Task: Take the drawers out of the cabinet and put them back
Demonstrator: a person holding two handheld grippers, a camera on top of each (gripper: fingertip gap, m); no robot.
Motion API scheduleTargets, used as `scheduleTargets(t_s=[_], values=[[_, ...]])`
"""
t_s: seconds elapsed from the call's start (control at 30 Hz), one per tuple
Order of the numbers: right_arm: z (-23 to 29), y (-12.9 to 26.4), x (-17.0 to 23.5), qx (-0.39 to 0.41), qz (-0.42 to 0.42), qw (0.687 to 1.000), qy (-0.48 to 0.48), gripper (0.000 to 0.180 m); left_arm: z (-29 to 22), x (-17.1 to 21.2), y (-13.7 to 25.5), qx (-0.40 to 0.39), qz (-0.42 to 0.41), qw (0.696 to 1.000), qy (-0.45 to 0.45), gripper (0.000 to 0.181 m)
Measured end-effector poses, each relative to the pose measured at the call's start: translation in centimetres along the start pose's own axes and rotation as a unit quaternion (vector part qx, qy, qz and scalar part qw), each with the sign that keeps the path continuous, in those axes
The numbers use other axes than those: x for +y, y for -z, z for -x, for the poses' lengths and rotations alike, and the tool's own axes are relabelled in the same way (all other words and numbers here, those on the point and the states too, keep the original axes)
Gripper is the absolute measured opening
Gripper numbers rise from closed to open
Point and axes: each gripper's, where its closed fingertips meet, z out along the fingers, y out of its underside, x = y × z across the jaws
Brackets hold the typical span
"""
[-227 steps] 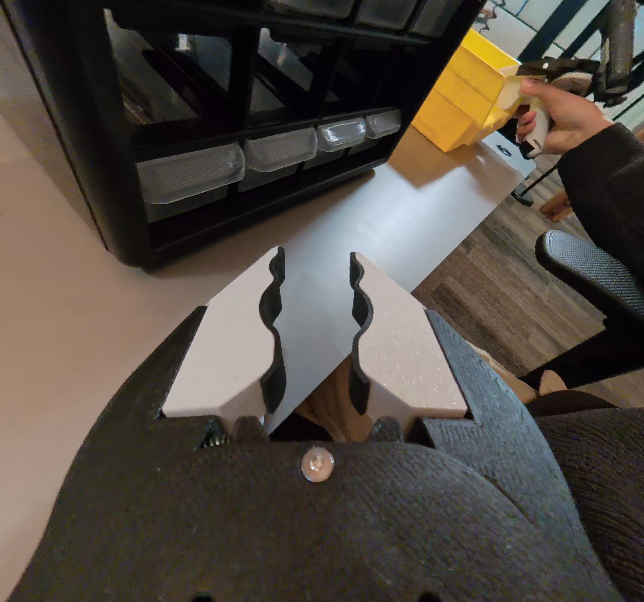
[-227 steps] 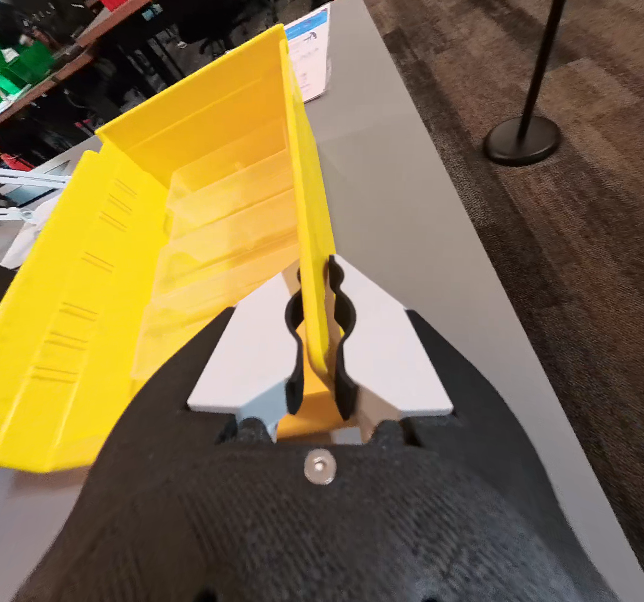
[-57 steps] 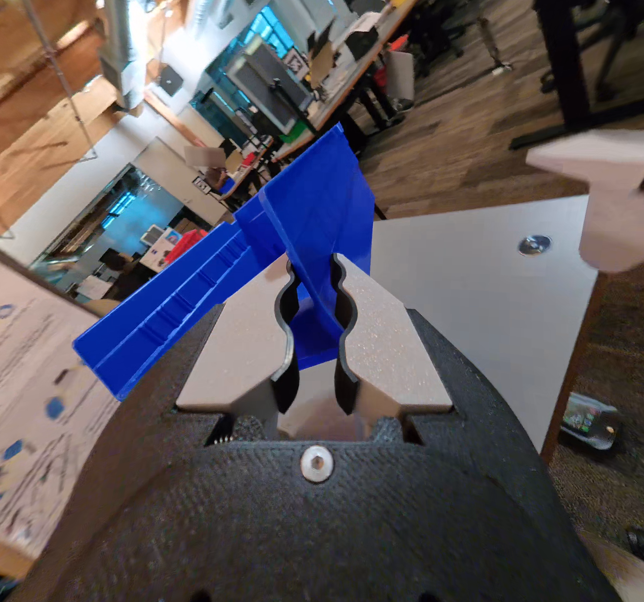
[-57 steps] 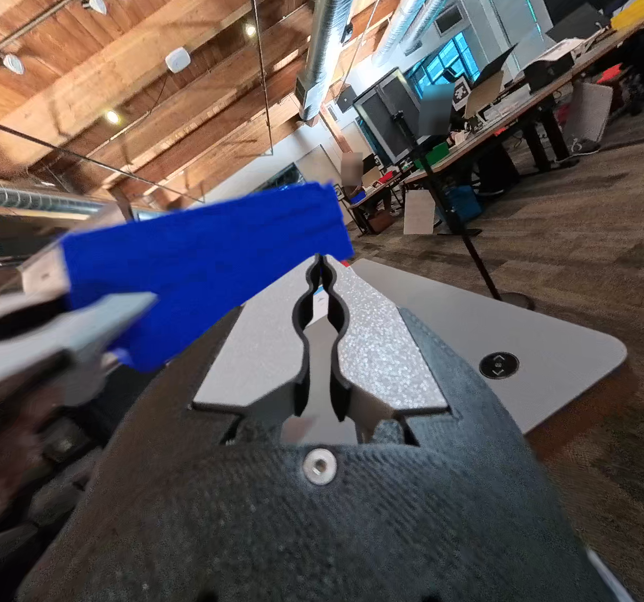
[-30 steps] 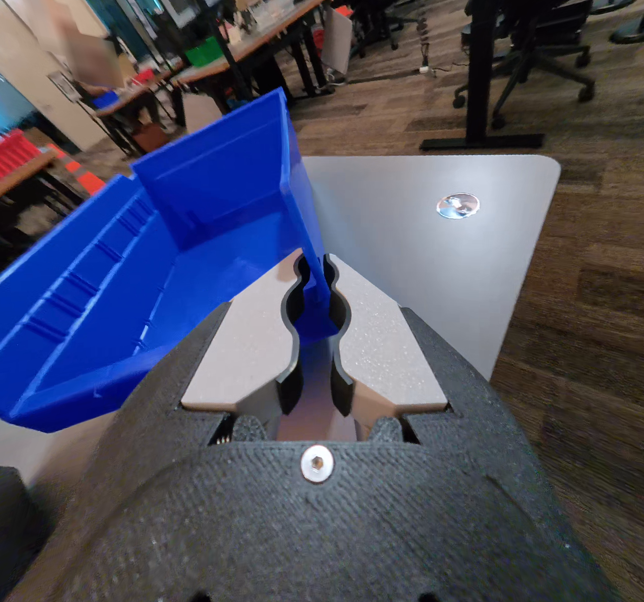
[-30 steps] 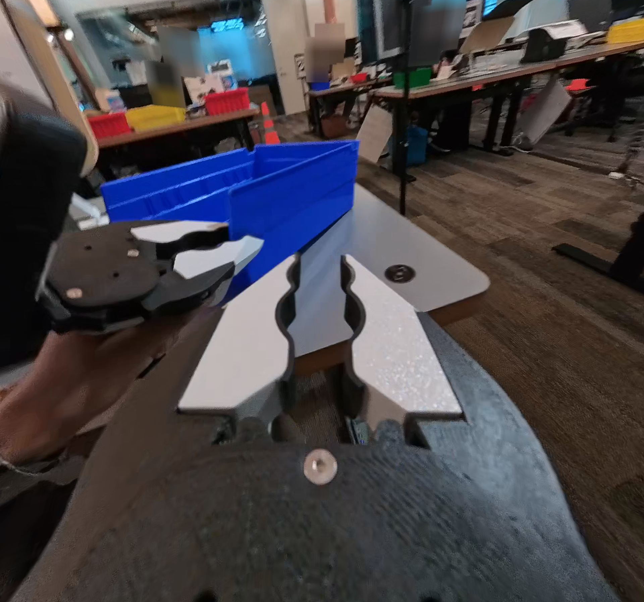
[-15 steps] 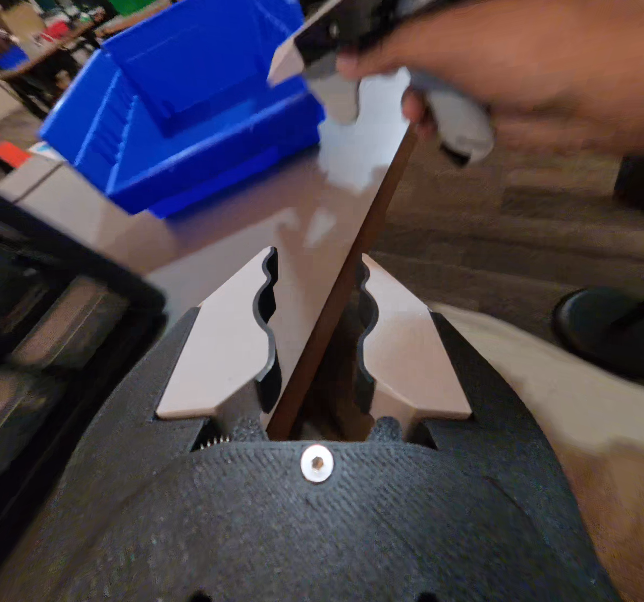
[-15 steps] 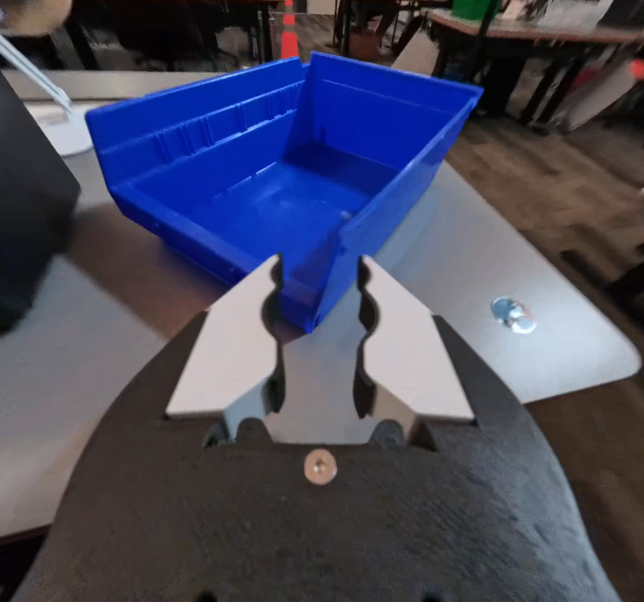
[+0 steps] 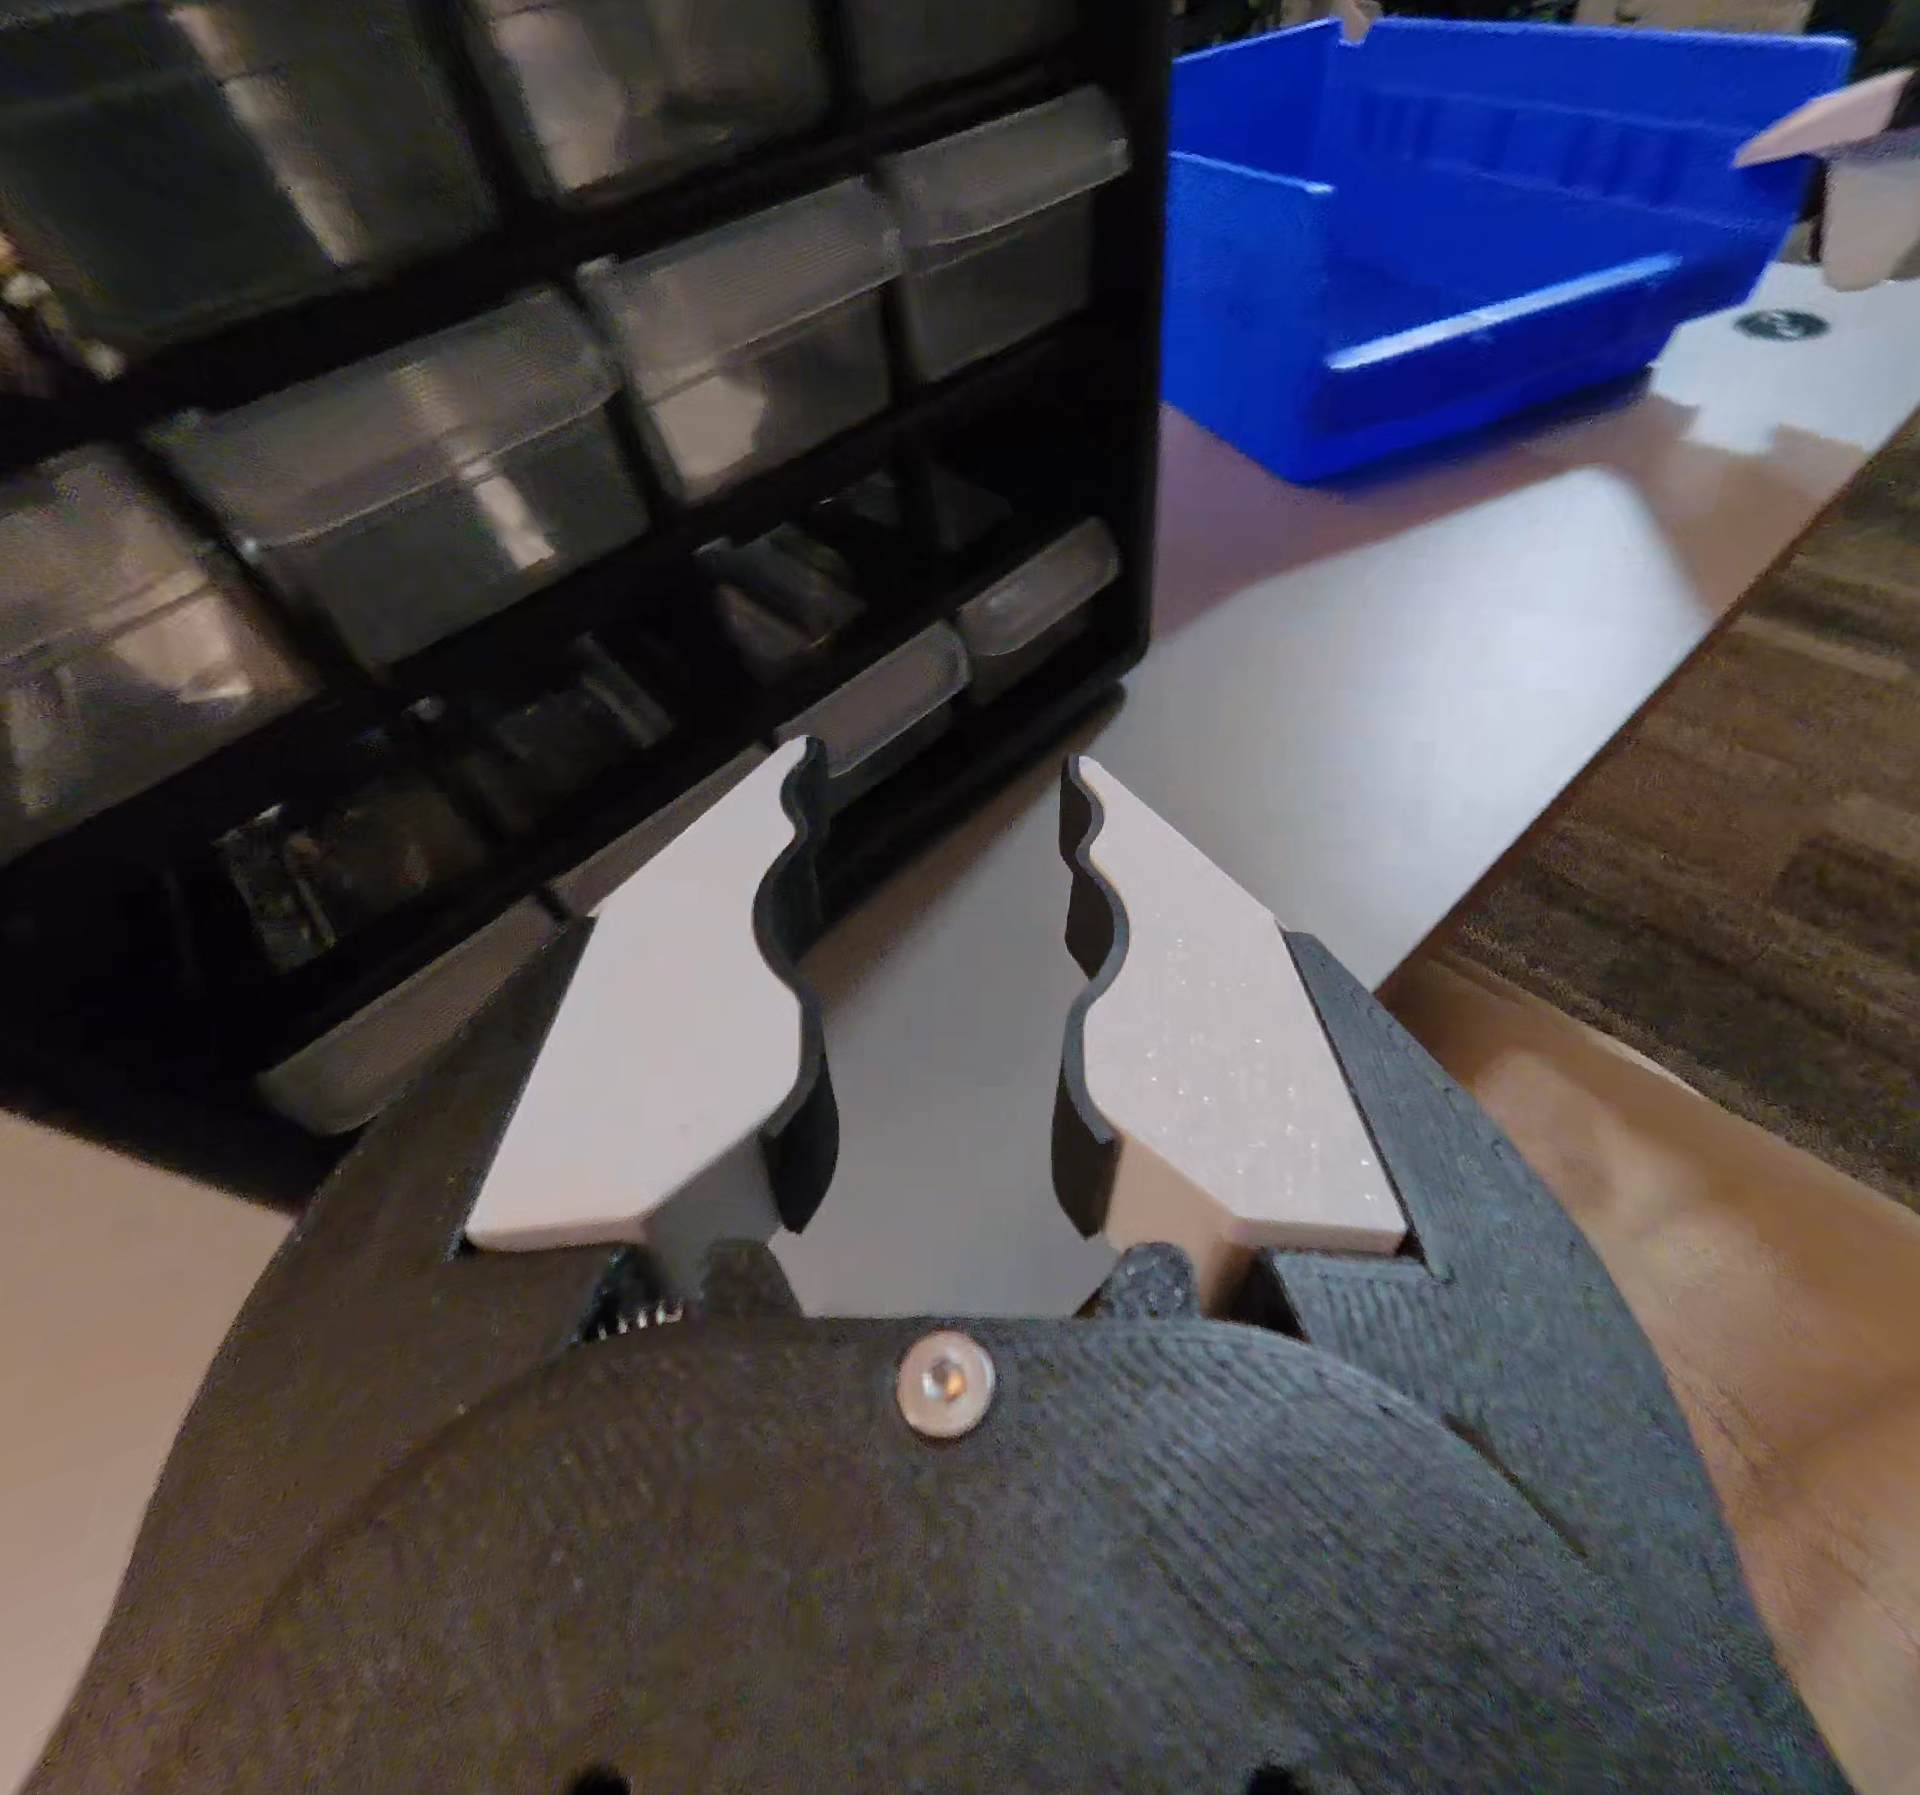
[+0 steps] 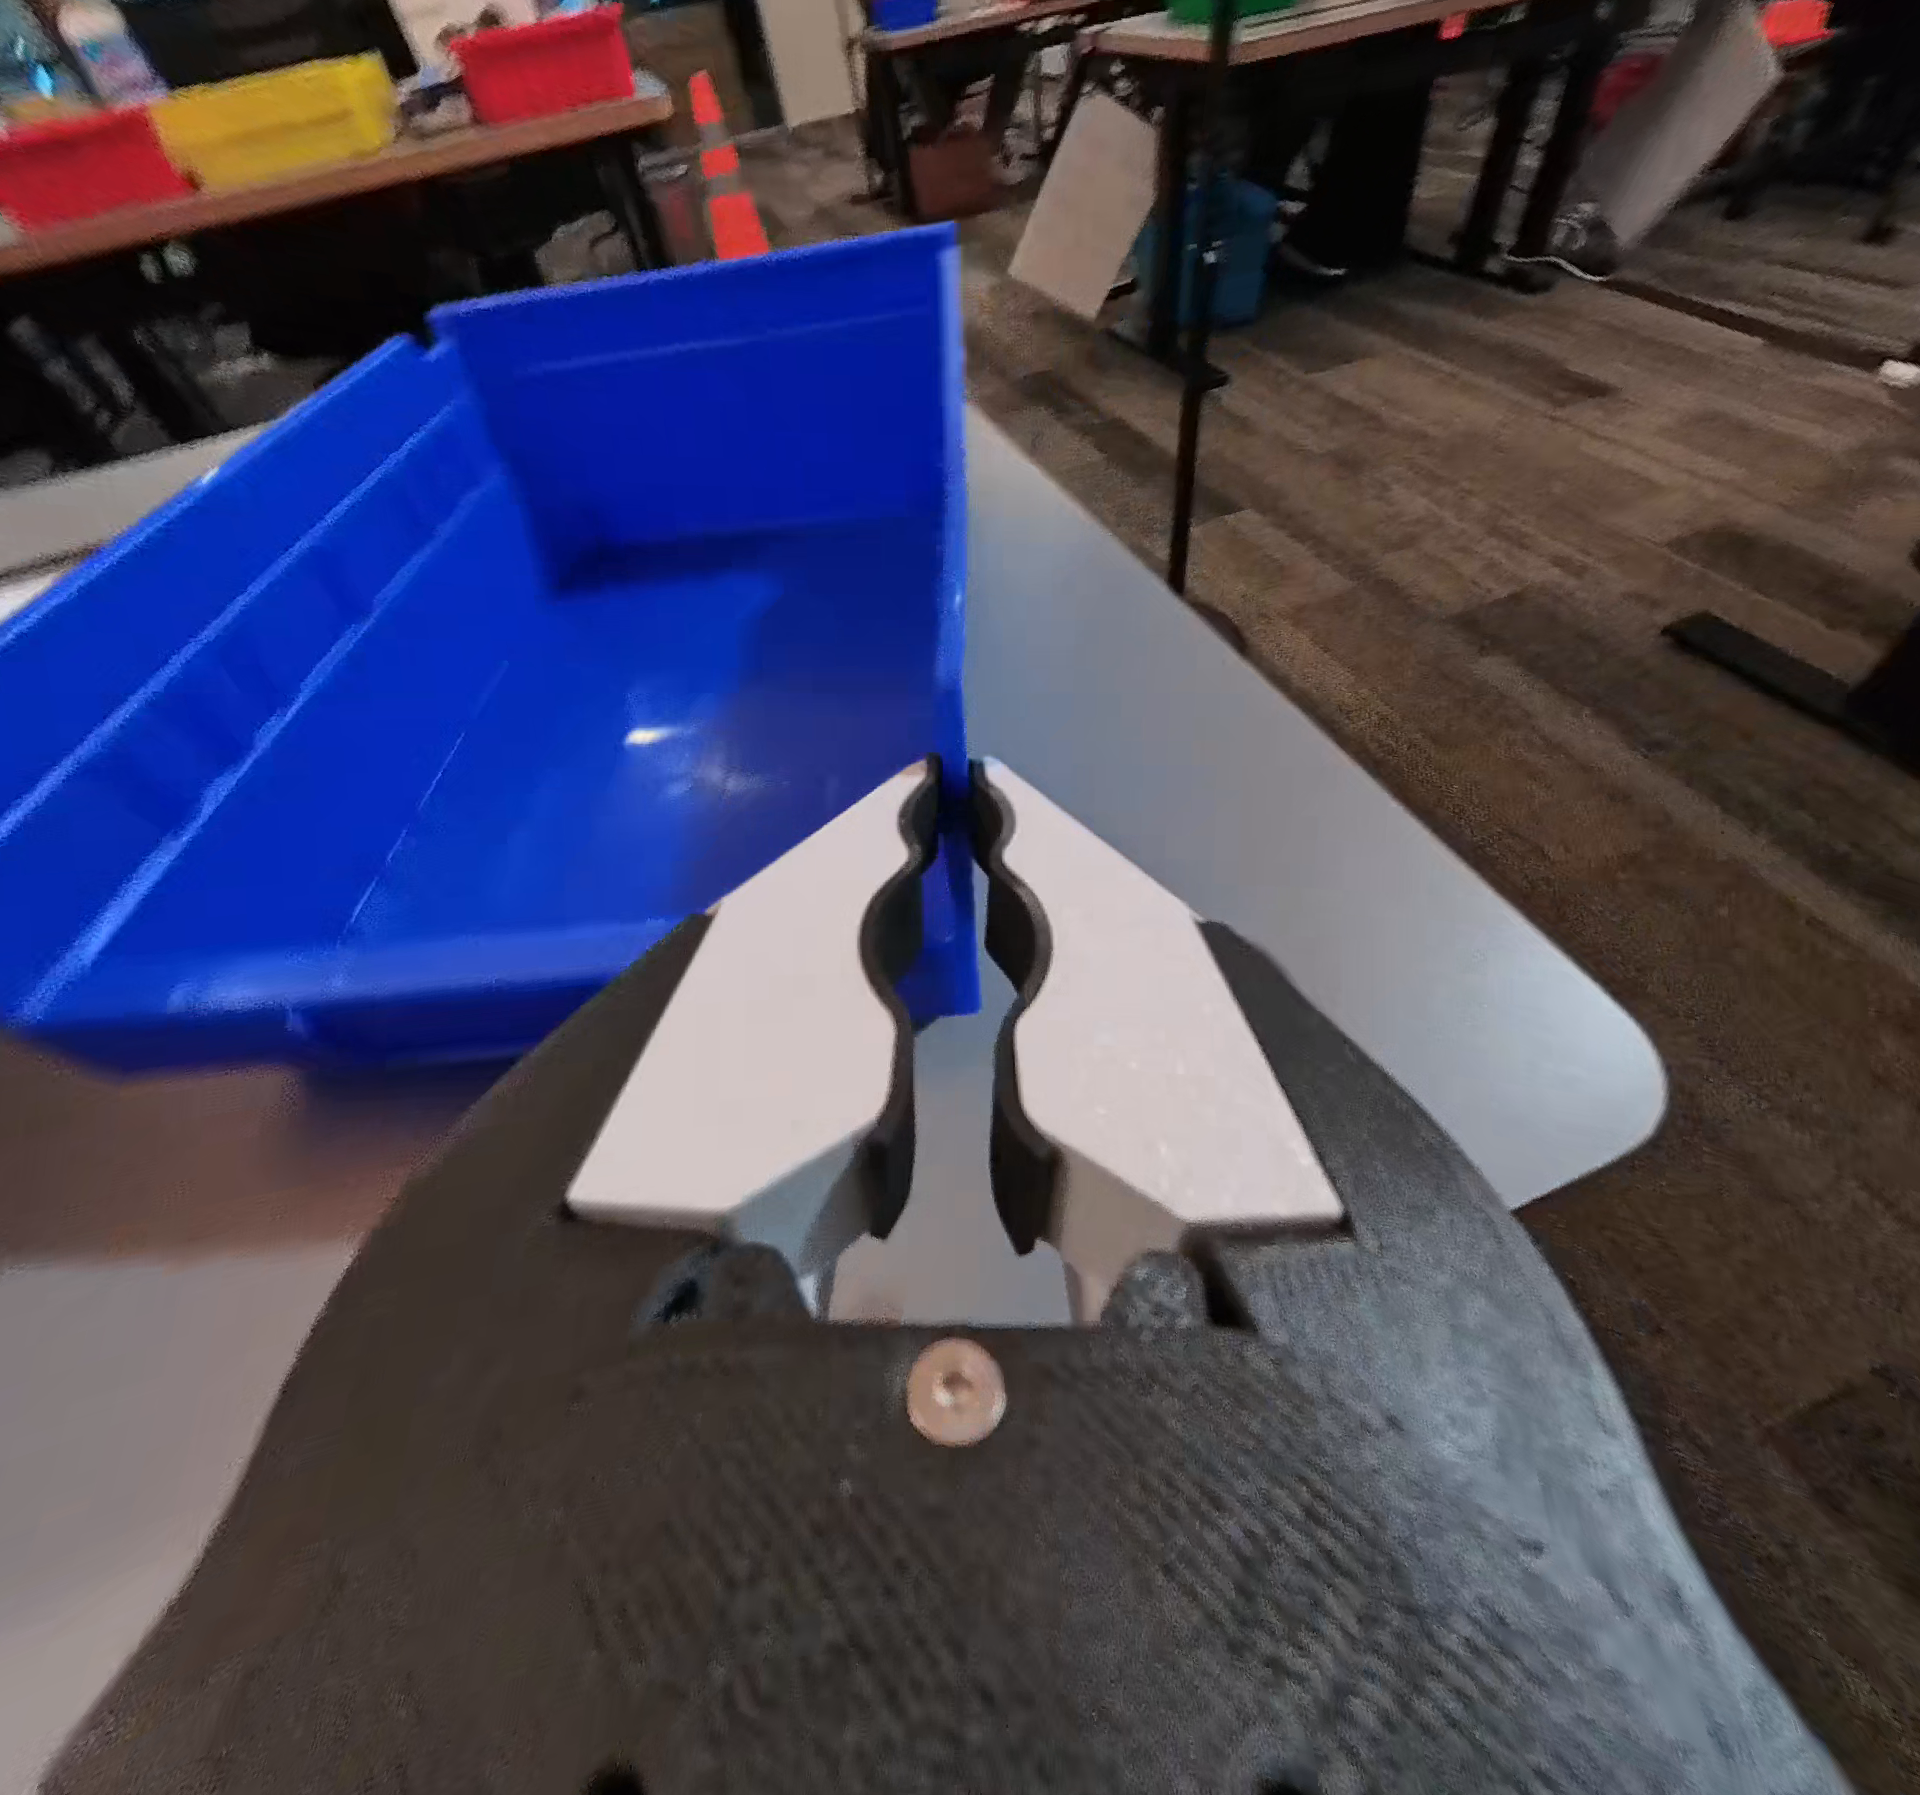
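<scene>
The right gripper (image 10: pixel 954 769) is clamped on the side wall of the open-topped blue plastic bin (image 10: pixel 499 706) resting on the grey bench (image 10: pixel 1247 862). The left gripper (image 9: pixel 935 774) hangs empty, jaws wide apart, before the black cabinet of clear plastic drawers (image 9: pixel 1132 291).

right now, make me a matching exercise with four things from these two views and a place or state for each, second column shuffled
Things:
1. left gripper
2. right gripper
3. blue bin
4. cabinet

States or places:
A. black, with clear drawers and some empty slots
B. shut on the bin's side wall
C. open, holding nothing, low in front of the cabinet
D. on the table beside the cabinet, nothing inside

Pairs: 1-C, 2-B, 3-D, 4-A
</scene>
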Motion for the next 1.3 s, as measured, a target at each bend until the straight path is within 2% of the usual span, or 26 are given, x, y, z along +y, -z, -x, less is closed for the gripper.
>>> scheduleTargets(t_s=[0.13,0.27,0.4,0.63,1.0,1.3], values=[[-2.6,-1.0,-0.6,-0.004,-0.026,0.998,-0.058,0.005,2.1,0.7,0.1,-0.013,0.009,0.999,0.043,0.043],[-1.3,-1.5,-0.6,-0.115,-0.003,0.985,-0.125,0.005,3.0,1.3,0.1,-0.018,0.013,0.997,0.069,0.042],[-0.1,-1.8,-0.6,-0.144,0.002,0.988,-0.051,0.004,3.1,1.6,-0.3,-0.016,0.02,0.997,0.073,0.042],[1.5,-2.1,-0.5,-0.181,0.008,0.982,-0.056,0.004,2.2,2.0,-0.7,-0.001,0.028,0.998,0.058,0.042],[-1.1,-3.5,-1.0,-0.064,0.009,0.998,-0.021,0.006,2.8,2.3,-0.8,0.001,0.029,0.998,0.048,0.041],[-2.6,-4.5,-1.4,-0.013,0.003,0.998,-0.068,0.012,4.2,2.7,0.2,-0.008,0.029,0.996,0.078,0.041]])
